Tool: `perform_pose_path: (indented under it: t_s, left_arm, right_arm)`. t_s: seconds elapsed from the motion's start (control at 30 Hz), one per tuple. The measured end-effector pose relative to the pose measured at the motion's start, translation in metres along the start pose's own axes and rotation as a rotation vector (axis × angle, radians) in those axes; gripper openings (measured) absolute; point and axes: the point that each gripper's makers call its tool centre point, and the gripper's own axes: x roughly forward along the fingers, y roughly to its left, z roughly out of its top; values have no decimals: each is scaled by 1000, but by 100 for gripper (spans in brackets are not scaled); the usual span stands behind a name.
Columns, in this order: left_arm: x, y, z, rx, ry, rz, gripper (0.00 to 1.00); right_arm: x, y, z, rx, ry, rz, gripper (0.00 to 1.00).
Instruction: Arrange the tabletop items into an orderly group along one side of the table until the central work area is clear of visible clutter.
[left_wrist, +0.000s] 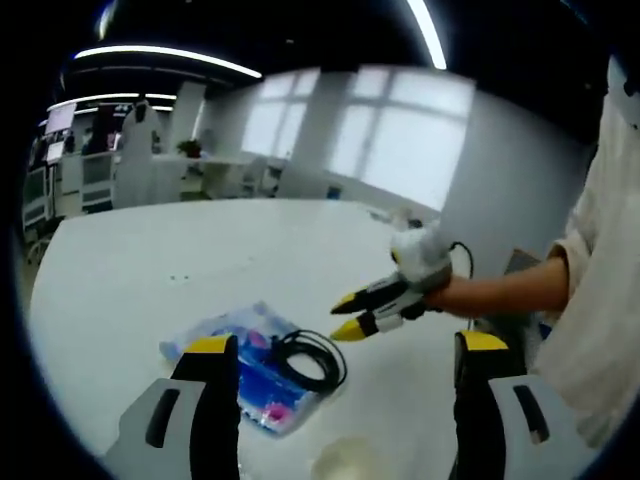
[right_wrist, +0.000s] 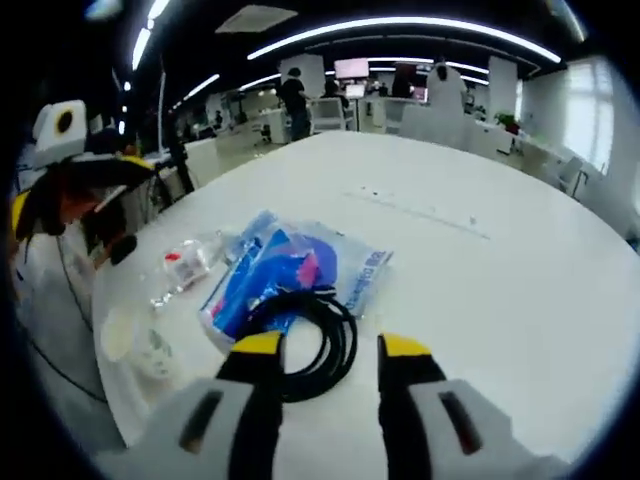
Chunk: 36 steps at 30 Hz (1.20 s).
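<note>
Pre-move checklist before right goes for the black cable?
1. Right gripper open: ok, jaws apart.
2. Aligned with black cable: ok, the coil lies just ahead of the jaws.
3. Cable free: not ok, it rests partly on the blue packet.
4. Left gripper clear of cable: ok, open and empty, though close.
5. Clear plastic wrapper out of the path: ok, off to the side.
6. Table side chosen for grouping: cannot tell.

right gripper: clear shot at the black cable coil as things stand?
Probably yes. The right gripper is open, and the black cable coil lies just ahead of its tips on the blue packet, with nothing between them. The left gripper stands off to the side.
</note>
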Motion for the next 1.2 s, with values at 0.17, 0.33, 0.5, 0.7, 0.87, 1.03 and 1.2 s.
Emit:
perform_pose_path:
  t_s: [0.17, 0.33, 0.5, 0.7, 0.87, 1.03, 1.2]
  left_arm:
    - [3, 5, -3, -6, 5, 0, 86]
    - [6, 8, -4, -13, 6, -4, 86]
    - [8, 12, -6, -18, 10, -4, 86]
    - [8, 18, -8, -26, 11, 0, 86]
    - [9, 19, -9, -30, 12, 1, 85]
    - [10, 19, -10, -32, 12, 1, 85]
    - [12, 19, -11, -34, 14, -2, 85]
  right_arm:
    - [15, -6, -4, 21, 5, -16, 29]
    - [29, -7, -9, 36, 30, -14, 30]
    - [39, -9, -16, 43, 56, -13, 28]
    - [47, -8, -20, 48, 74, -8, 23]
    - [49, -9, -24, 58, 84, -5, 21]
    - [51, -8, -29, 74, 97, 4, 17]
    - [51, -11, -32, 67, 109, -8, 13]
